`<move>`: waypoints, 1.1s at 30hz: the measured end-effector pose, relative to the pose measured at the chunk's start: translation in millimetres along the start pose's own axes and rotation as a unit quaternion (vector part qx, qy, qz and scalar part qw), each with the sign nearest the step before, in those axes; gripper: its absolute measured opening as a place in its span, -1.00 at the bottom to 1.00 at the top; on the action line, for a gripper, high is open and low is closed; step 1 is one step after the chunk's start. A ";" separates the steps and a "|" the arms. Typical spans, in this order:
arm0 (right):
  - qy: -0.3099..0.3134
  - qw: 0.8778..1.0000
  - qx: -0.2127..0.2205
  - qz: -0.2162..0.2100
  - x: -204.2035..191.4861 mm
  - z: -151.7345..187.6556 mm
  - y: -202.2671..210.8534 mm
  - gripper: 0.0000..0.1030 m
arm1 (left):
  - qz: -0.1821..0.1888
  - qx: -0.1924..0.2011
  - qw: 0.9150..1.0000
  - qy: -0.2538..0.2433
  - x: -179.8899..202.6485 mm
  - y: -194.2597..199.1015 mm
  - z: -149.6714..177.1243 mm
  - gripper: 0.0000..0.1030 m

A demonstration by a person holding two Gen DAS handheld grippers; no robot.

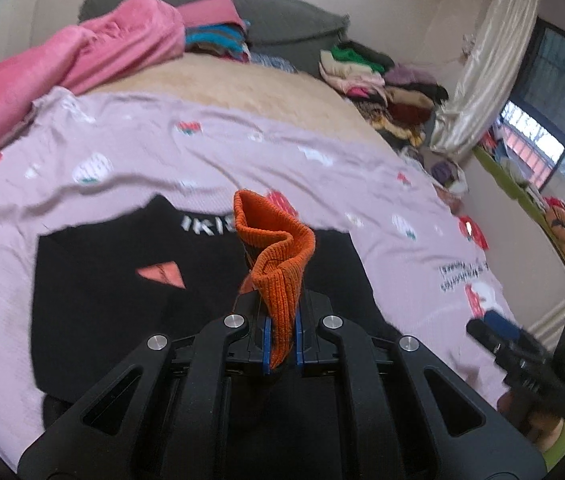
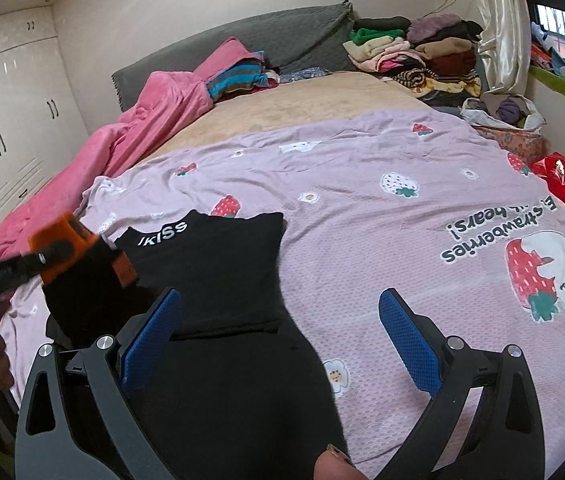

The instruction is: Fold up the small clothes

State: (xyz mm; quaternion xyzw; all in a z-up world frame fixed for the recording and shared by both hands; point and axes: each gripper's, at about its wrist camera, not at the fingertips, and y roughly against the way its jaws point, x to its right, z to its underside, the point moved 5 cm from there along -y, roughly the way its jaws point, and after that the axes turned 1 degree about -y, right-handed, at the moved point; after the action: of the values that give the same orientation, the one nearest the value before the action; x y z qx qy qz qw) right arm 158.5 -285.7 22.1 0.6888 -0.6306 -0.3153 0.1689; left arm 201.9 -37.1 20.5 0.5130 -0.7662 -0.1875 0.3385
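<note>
Our left gripper (image 1: pixel 281 332) is clamped on the orange ribbed knit cuff (image 1: pixel 276 256), which sticks up past its fingertips. The black printed garment (image 2: pixel 218 264) lies ahead, probably joined to it. Our right gripper (image 2: pixel 278 336) gapes empty, black fabric under its left finger.

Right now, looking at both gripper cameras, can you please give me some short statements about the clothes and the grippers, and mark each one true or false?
1. The left gripper is shut on an orange knitted cuff. True.
2. The right gripper is shut on the black garment. False: it is open, holding nothing.
3. The black garment lies on a lilac strawberry sheet. True.
4. The pink blanket covers the black garment. False: it lies apart, along the far left side of the bed.
5. Piles of clothes sit near the headboard. True.
</note>
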 end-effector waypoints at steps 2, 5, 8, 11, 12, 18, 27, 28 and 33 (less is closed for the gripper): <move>-0.002 1.000 0.002 0.003 2.1 -2.0 0.2 0.91 | 0.007 -0.016 1.000 -0.008 4.3 -9.4 8.7 -0.96; -0.010 1.000 0.004 0.010 6.8 -4.5 1.0 0.91 | 0.017 -0.038 0.999 -0.010 8.3 -23.1 18.9 -0.96; -0.015 1.000 0.005 0.011 8.7 -5.8 1.6 0.91 | 0.034 -0.057 0.998 -0.001 9.3 -33.0 28.3 -0.93; -0.013 1.000 0.005 0.015 8.8 -6.1 1.1 0.91 | 0.054 -0.077 0.996 -0.003 15.5 -40.9 36.7 -0.68; -0.014 1.000 0.004 0.015 9.1 -6.3 0.4 0.91 | 0.064 -0.084 0.994 -0.001 18.6 -42.7 39.0 -0.58; -0.017 1.000 -0.004 0.014 5.6 -4.2 -6.1 0.91 | 0.110 -0.087 0.990 -0.021 34.6 -34.9 45.9 0.14; 0.007 0.994 -0.094 -0.054 -42.5 29.8 -50.0 0.91 | -0.011 -0.055 0.998 0.024 -36.3 -18.0 39.5 0.23; 0.006 0.992 -0.107 -0.065 -49.2 35.3 -56.8 0.90 | -0.024 -0.050 0.998 0.043 -51.8 -14.0 38.9 0.23; 0.004 0.985 -0.156 -0.078 -73.0 55.9 -90.7 0.56 | -0.067 -0.026 0.993 0.090 -100.1 10.5 36.8 0.23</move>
State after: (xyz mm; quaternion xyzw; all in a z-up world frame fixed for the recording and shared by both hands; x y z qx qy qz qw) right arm 191.0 -191.9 -60.5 0.7024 -0.5173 -0.4195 0.2511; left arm 193.3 56.4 -31.3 0.5692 -0.6914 -0.1823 0.4059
